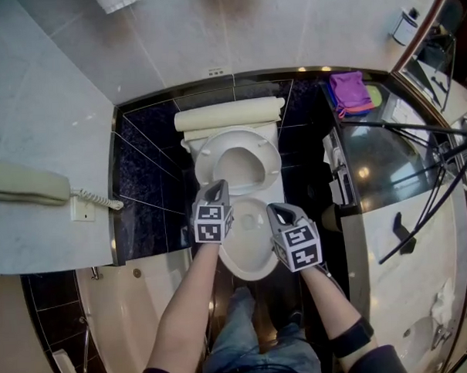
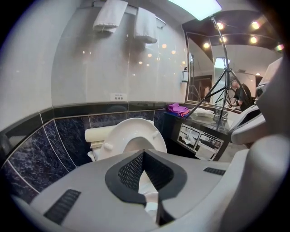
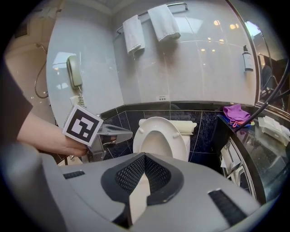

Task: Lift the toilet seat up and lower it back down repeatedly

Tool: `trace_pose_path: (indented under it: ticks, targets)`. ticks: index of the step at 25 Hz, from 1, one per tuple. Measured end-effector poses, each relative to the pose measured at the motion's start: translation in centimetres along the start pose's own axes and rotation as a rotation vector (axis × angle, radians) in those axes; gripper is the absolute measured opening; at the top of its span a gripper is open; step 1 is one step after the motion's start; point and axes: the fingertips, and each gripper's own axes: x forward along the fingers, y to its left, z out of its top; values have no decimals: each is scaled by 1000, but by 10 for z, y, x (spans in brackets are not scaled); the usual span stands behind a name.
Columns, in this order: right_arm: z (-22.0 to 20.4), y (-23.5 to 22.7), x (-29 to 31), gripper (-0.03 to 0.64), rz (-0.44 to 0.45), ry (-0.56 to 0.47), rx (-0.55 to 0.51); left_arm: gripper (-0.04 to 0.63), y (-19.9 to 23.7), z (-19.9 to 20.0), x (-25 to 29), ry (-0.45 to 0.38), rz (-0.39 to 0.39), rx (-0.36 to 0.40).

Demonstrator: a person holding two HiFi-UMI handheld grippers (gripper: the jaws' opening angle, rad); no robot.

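Toilet seat (image 1: 237, 138) was found raised, its underside with small buffers facing the person, and neither tool had hold of it. Nearest the camera, the person's two forearms reached forward over the dark floor, one tool in each hand. The left tool (image 1: 216, 187) had its jaws together with nothing between them, and pointed forward and down over the left part of the white bowl (image 1: 248, 265). The right tool (image 1: 276, 211) likewise had its jaws together and empty, and was held beside the left one over the right part of the bowl. Beyond both tips the seat stood tilted back toward a cream rounded body (image 1: 229, 113) at the dark tiled wall. To the right, a dark glossy bench (image 1: 379, 156) carried a purple cloth (image 1: 350, 90). To the left, a wall telephone (image 1: 29, 184) hung on pale tiling. Two white towels (image 3: 149, 25) hung on a rail high above the toilet.
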Motion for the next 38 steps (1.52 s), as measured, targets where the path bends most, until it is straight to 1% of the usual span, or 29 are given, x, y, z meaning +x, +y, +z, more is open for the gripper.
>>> trace_pose_path:
  ticks: [6, 13, 17, 22, 26, 31, 38]
  targets:
    - [7, 20, -52, 17, 39, -16, -30, -10, -36, 9, -77, -24, 33, 9]
    - [-9, 33, -112, 17, 63, -33, -89, -10, -82, 7, -174, -40, 79, -5]
    - [-24, 42, -150, 17, 73, -42, -106, -10, -117, -1, -228, -57, 92, 3]
    - [-32, 51, -186, 17, 71, -57, -106, -10, -139, -7, -281, -81, 118, -19]
    - [-33, 55, -208, 17, 68, -71, -112, -9, -157, -3, -311, -121, 129, -40]
    - [-39, 62, -238, 17, 68, -86, -124, -11, -185, -6, -337, -147, 123, -50]
    - [-46, 65, -263, 17, 67, -102, -131, -11, -207, -2, -356, -171, 119, -15]
